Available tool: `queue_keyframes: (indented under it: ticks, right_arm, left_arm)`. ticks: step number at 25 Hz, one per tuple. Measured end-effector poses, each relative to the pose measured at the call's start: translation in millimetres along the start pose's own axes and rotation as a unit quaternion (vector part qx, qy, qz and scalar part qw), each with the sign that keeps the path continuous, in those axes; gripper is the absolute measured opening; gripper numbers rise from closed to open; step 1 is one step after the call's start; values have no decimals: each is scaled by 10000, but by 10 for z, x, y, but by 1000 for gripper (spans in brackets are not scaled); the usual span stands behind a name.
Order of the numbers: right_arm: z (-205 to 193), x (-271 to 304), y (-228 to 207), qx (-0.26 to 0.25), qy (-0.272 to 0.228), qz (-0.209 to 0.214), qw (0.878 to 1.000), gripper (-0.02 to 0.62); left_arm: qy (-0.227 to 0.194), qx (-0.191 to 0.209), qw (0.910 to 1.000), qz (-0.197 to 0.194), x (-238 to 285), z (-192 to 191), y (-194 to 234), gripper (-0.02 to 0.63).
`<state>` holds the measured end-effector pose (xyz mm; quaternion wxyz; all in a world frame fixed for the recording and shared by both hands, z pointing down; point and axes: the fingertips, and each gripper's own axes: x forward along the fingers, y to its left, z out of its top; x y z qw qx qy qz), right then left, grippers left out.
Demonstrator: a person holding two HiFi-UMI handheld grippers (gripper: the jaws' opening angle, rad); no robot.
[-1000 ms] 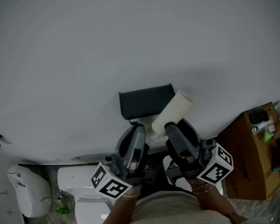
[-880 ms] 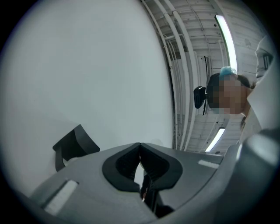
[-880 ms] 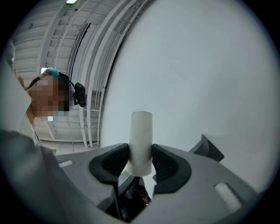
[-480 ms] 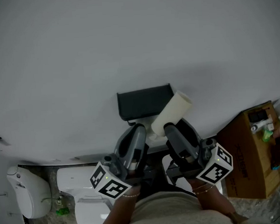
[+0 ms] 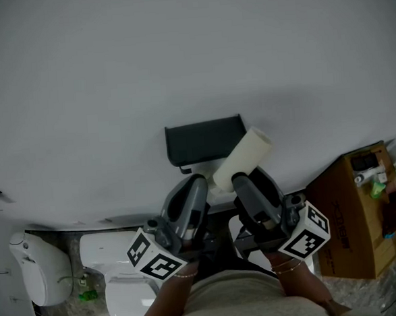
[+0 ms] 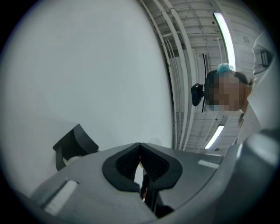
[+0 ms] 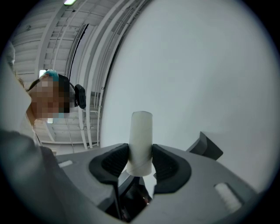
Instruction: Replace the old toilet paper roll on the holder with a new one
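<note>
Nothing has moved: my right tongs (image 7: pixel 140 158) still clamp the old tube (image 7: pixel 141 133), seemingly freed, by the holder (image 5: pixel 203 141)'s lower right corner; my left tongs (image 6: pixel 140 162) are closed, empty.

The holder (image 5: pixel 205 141) hangs on the wall (image 5: pixel 111 79), just above the left claw (image 5: pixel 194 182). The roll (image 5: pixel 245 157), in the right claw (image 5: pixel 243 179), lies beside the holder's right end. The toilet (image 5: pixel 114 258) stands lower left, the box (image 5: pixel 354 217) far right.

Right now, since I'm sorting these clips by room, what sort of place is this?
Most likely a bathroom or toilet room: a white toilet stands below, a dark paper holder hangs on the pale wall, and the right gripper holds a bare cardboard tube.
</note>
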<state>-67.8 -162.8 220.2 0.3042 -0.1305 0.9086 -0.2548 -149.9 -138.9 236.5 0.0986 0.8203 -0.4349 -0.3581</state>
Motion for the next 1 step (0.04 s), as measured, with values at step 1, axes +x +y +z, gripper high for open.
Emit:
queue_keyframes:
  ticks: [1]
  right_arm:
    - [-5,1,-10,14,-2,-10,10000,176]
  left_arm:
    - [21,0,10000,-2,0,-8,4,6]
